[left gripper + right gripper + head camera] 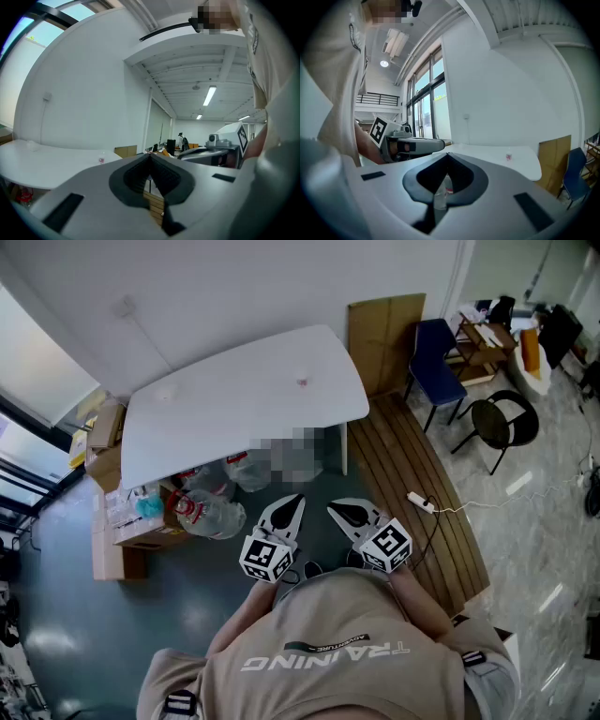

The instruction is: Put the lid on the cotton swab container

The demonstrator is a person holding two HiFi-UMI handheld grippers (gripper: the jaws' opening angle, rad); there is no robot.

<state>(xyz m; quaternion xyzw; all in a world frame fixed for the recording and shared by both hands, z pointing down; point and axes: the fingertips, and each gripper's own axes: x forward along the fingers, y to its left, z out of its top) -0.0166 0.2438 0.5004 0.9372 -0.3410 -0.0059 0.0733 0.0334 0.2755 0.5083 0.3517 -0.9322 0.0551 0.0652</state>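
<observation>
A small pink-labelled cotton swab container (302, 382) stands on the far right part of the white table (234, 409). It also shows as a tiny container (101, 160) in the left gripper view and as a small container (508, 156) in the right gripper view. A faint round clear thing (166, 395), perhaps the lid, lies near the table's left end. My left gripper (286, 510) and right gripper (347, 514) are held close to my chest, well short of the table. Both are shut and hold nothing: left gripper (150, 157), right gripper (447, 157).
Clear plastic bottles and bags (211, 507) lie on the floor under the table, beside cardboard boxes (117, 540). On the right are wooden decking (412, 484), a power strip (420, 502), a blue chair (437, 357) and a black round chair (504, 423).
</observation>
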